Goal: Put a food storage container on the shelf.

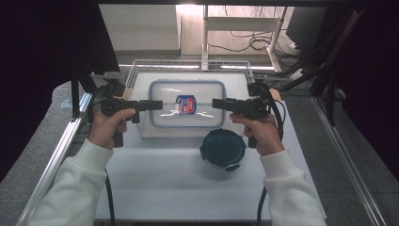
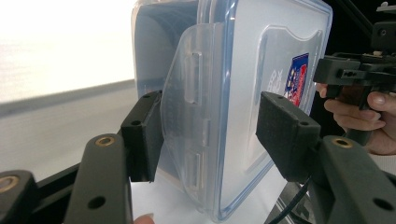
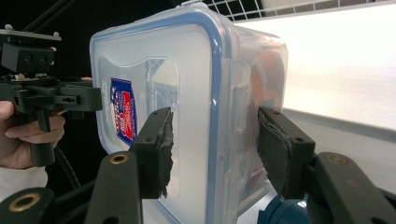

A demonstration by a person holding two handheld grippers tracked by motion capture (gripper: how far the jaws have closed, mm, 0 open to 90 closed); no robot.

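On the white table [image 1: 188, 183], a clear rectangular container [image 1: 187, 103] with a blue-rimmed lid and a red-and-blue label [image 1: 185, 104] is seen in front of a wire basket [image 1: 141, 66]. At its left end the left gripper [image 1: 157, 105] is held, with its jaws spread wide to either side of the lifted side latch [image 2: 191, 126]; one pad [image 2: 144, 135] is set just beside the latch, the other apart from the lid. At the right end the right gripper [image 1: 216, 103] is held, its jaws likewise wide and straddling the container's edge. A dark round lid [image 1: 222, 149] is laid just in front of the container, near the right hand [image 1: 261, 134].
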